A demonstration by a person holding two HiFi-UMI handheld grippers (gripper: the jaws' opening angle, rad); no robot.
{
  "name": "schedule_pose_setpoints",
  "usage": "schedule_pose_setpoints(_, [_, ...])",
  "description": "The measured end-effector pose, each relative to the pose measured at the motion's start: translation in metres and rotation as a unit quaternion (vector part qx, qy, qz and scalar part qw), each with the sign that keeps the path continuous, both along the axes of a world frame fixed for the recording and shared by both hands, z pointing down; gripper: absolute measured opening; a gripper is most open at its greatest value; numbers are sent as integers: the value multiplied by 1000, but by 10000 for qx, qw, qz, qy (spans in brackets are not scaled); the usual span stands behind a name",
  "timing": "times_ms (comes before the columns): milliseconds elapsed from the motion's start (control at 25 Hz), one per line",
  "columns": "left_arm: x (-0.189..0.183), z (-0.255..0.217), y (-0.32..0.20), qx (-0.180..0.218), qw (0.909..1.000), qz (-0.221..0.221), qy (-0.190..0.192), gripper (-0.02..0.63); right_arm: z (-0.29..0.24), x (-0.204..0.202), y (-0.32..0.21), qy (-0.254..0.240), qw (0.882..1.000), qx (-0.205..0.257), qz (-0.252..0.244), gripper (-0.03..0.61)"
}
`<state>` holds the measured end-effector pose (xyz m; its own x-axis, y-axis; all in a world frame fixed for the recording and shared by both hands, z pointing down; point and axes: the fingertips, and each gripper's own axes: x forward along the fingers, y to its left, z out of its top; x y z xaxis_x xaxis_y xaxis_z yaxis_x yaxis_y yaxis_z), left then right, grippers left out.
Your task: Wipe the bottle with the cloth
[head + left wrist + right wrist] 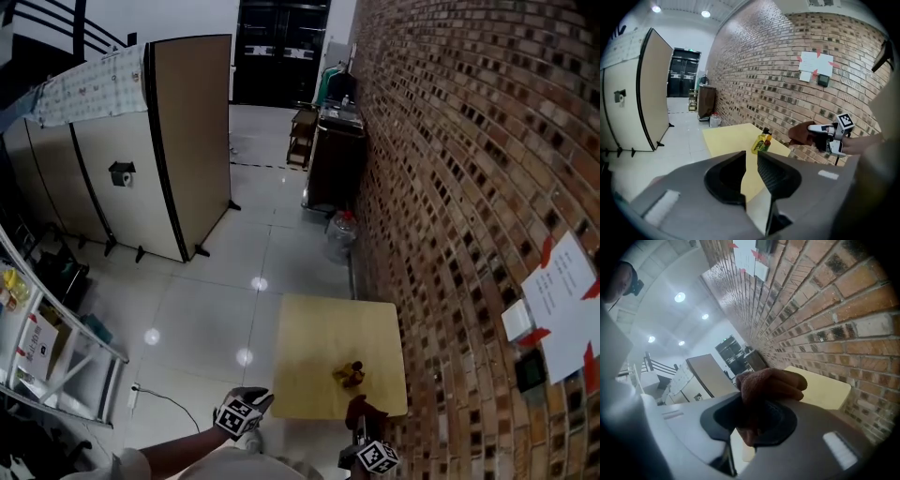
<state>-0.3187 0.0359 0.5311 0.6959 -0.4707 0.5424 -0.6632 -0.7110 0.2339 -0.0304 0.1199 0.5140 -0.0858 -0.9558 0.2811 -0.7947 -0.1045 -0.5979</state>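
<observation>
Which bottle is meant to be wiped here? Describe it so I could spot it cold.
Along the brick wall stands a pale yellow square table. Toward its near edge, on the wall side, sits a small bottle of yellow liquid with a dark cap. Its bright yellow body sets it apart from the smaller orange-topped item tucked against it.

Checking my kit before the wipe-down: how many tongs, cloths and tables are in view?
Tongs: 2 (left tongs, right tongs)
Cloths: 1, the brown cloth clamped in the right tongs
Tables: 1, the yellow table
Total: 4
</observation>
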Motion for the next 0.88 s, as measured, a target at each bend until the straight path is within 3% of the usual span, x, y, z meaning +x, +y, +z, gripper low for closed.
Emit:
schedule_pose_setpoints(160, [1,-10,21,-65,9994,-346,-35,86,-64,11,9,-445,9971,609,-138,71])
schedule_pose_setpoints(400, [35,-19,70,-231,9966,-710,344,78,-132,37,55,-277,9912,1216,-453,71])
schedule_pose_setpoints(640, [59,-30,147,-271,9961,-744,388,67,-108,60,140,-1137,9799,1596,-379,71])
schedule_pose_setpoints(880, [54,-18,217,-537,9949,-832,178,63,-66,69,204,-1259,9850,1164,-201,71])
